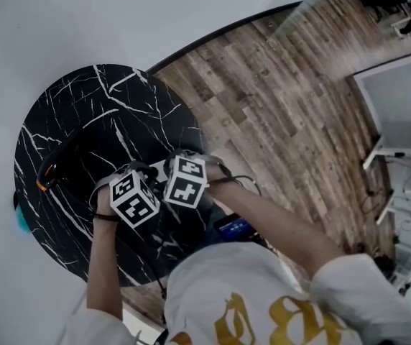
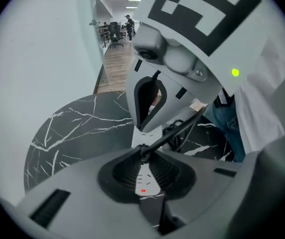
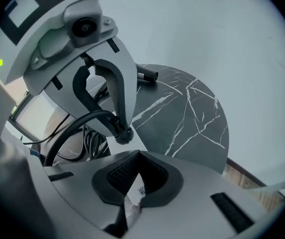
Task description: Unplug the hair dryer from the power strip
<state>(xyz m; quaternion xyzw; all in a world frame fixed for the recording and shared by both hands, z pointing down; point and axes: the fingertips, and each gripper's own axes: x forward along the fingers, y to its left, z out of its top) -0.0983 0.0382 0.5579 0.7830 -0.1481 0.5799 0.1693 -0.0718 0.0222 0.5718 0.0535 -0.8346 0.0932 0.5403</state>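
On the round black marble table (image 1: 119, 113) lies a white power strip (image 2: 148, 136) (image 3: 113, 146). My left gripper (image 2: 142, 153) (image 3: 122, 133) points steeply down and is shut on the black plug where the hair dryer's cord (image 2: 182, 128) leaves the strip. My right gripper (image 3: 137, 161) (image 2: 143, 129) stands close opposite, shut, its tips down on the strip with nothing between them. In the head view both grippers' marker cubes, left (image 1: 134, 198) and right (image 1: 185, 180), hide the plug. The black hair dryer (image 1: 62, 160) with an orange end lies at the table's left.
A loose coil of black cord (image 3: 87, 138) lies on the table near the person's body. A dark device with a blue screen (image 1: 234, 227) sits at the table's near edge. Wood floor (image 1: 277, 99) runs right of the table, with white furniture (image 1: 399, 142) beyond.
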